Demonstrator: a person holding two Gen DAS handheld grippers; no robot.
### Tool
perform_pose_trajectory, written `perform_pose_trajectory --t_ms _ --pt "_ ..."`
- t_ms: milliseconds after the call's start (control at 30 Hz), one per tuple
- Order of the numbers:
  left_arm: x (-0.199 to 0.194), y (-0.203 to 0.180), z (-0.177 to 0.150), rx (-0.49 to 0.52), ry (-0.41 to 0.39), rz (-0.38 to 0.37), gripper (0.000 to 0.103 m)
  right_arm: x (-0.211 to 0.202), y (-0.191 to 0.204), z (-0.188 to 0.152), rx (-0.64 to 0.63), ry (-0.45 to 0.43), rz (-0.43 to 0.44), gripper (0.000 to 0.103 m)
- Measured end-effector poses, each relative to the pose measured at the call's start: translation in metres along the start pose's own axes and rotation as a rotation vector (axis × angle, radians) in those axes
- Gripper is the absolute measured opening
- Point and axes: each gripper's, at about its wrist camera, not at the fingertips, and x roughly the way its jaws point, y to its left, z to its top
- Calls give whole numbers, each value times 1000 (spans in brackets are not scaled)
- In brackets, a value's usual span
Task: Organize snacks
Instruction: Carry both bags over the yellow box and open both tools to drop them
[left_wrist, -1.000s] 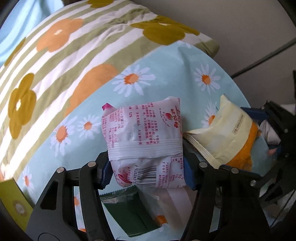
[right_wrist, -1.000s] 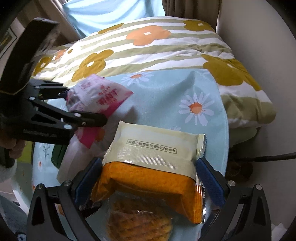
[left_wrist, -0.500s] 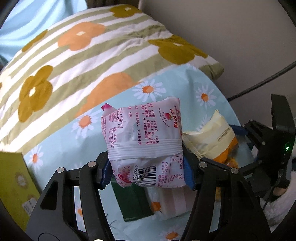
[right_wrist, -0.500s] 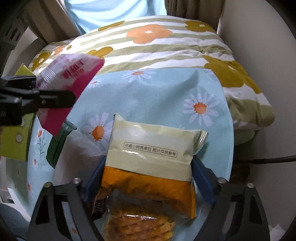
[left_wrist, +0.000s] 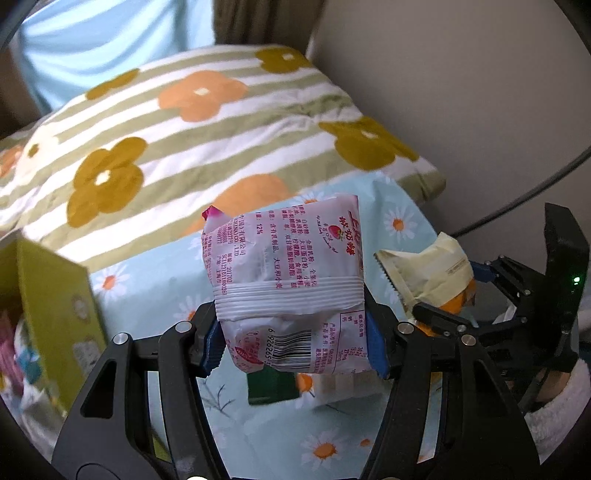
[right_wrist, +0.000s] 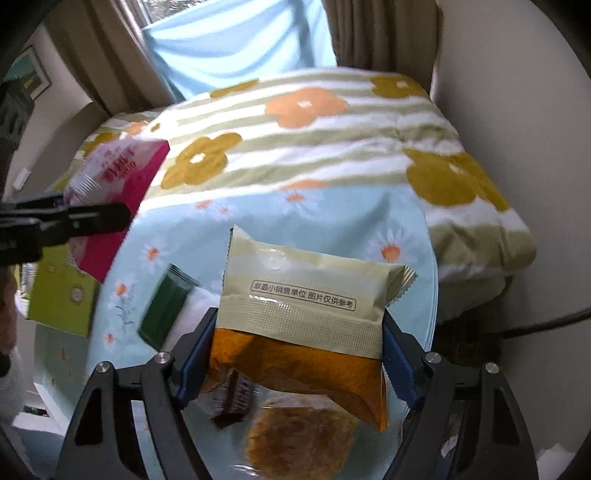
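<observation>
My left gripper (left_wrist: 293, 343) is shut on a pink and white snack packet (left_wrist: 288, 273) and holds it above the table; the packet also shows in the right wrist view (right_wrist: 114, 192). My right gripper (right_wrist: 297, 354) is shut on a cream and orange snack packet (right_wrist: 303, 325), lifted over the table; it also shows in the left wrist view (left_wrist: 432, 273). A dark green packet (right_wrist: 166, 306) and a clear white packet (right_wrist: 195, 306) lie on the daisy tablecloth (right_wrist: 325, 229). A round golden cracker pack (right_wrist: 299, 435) lies under the right gripper.
A yellow-green box (left_wrist: 48, 310) with snacks inside stands at the table's left, also in the right wrist view (right_wrist: 62, 299). A striped flower quilt (left_wrist: 184, 122) lies behind the table. A wall and a black cable (left_wrist: 517, 199) are on the right.
Both grippers have risen with their packets and pulled back. The left gripper has moved left, toward the yellow-green box, which has come into view.
</observation>
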Motion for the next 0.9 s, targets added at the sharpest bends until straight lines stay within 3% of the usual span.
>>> perform_pose_trajectory --t_ms 267,533,900 --pt "-72 36 -17 -121 -111 57 58 -44 52 41 -84 -79 74 77" --pt "-143 104 -41 -201 -228 139 58 -56 137 73 -176 -148 148 77" --pt "-194 241 -85 -290 -223 189 58 -34 278 100 -240 -179 210 77"
